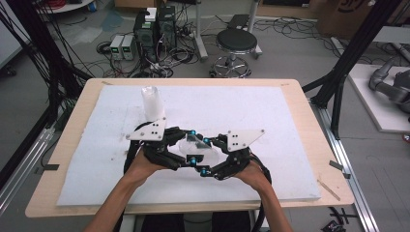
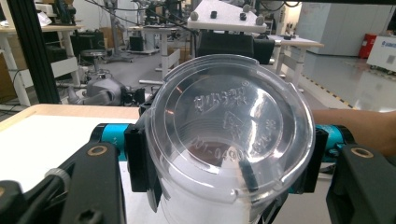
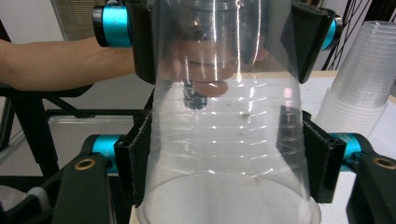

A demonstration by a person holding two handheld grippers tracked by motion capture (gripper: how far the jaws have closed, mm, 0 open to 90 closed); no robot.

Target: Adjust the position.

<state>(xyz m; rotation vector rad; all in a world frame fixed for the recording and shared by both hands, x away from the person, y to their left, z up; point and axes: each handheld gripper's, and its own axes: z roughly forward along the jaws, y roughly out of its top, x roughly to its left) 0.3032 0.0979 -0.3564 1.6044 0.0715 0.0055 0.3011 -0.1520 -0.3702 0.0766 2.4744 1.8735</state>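
Note:
A clear plastic cup (image 1: 197, 148) lies on its side in the air just above the white mat (image 1: 270, 121), held from both ends. My left gripper (image 1: 192, 145) is shut on it near the base. In the left gripper view the embossed bottom of the cup (image 2: 231, 135) faces the camera between the two pads of my left gripper (image 2: 226, 161). My right gripper (image 1: 205, 155) is shut on the wider mouth end. In the right gripper view the cup (image 3: 224, 140) runs away from the camera between the jaws of my right gripper (image 3: 227, 163).
A tall stack of clear cups (image 1: 153, 102) stands upright on the mat behind the left gripper; the stack of cups (image 3: 359, 79) is also at the right of the right gripper view. The wooden table edge (image 1: 309, 111) frames the mat. A stool (image 1: 236, 42) and cables lie beyond the table.

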